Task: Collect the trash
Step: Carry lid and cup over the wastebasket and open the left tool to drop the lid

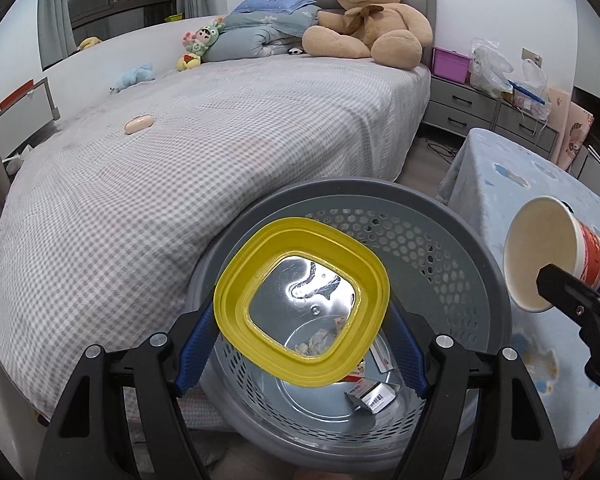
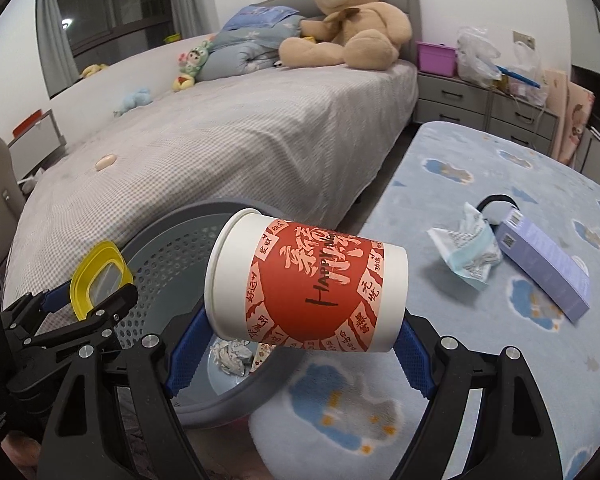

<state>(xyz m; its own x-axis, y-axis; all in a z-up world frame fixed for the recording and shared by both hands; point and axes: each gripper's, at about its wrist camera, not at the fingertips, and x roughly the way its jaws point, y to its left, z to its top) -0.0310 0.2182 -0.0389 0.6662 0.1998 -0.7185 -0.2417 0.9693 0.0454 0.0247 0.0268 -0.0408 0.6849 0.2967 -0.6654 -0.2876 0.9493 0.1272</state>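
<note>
We've got the left gripper (image 1: 302, 316) clamped on a yellow lid (image 1: 300, 304), stiff and light, over the trash basket (image 1: 472, 248). Right gripper (image 2: 300, 312) pinches a paper cup (image 2: 306, 284) sideways, crushable, so keep grip gentle.

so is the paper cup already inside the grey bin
No, the paper cup is held sideways between the right gripper fingers, above the rim of the grey bin, not down inside it.
</note>
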